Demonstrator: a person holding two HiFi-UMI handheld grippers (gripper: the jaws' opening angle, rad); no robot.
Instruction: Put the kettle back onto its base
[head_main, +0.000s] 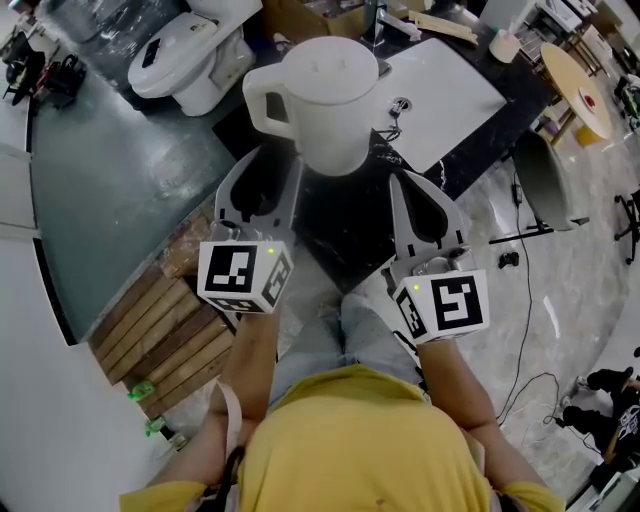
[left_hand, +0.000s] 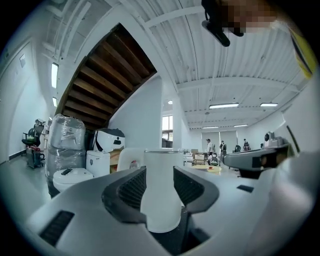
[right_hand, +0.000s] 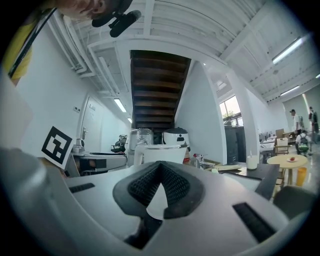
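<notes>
A white kettle (head_main: 320, 100) with its handle to the left stands upright on the black table (head_main: 345, 225); I cannot make out a base under it. My left gripper (head_main: 268, 172) is open just in front of the kettle's lower left side. In the left gripper view the kettle (left_hand: 162, 165) shows in the gap between the apart jaws, not touched. My right gripper (head_main: 410, 190) is shut on nothing, to the right and nearer than the kettle. In the right gripper view the kettle (right_hand: 162, 152) stands beyond the closed pads (right_hand: 175, 187).
A white board (head_main: 440, 85) lies on the table right of the kettle, with a small round corded fitting (head_main: 400, 103) by its edge. A white toilet (head_main: 190, 50) stands at back left and a wooden pallet (head_main: 165, 320) at lower left. At the right are a round wooden table (head_main: 578, 85) and floor cables (head_main: 520, 235).
</notes>
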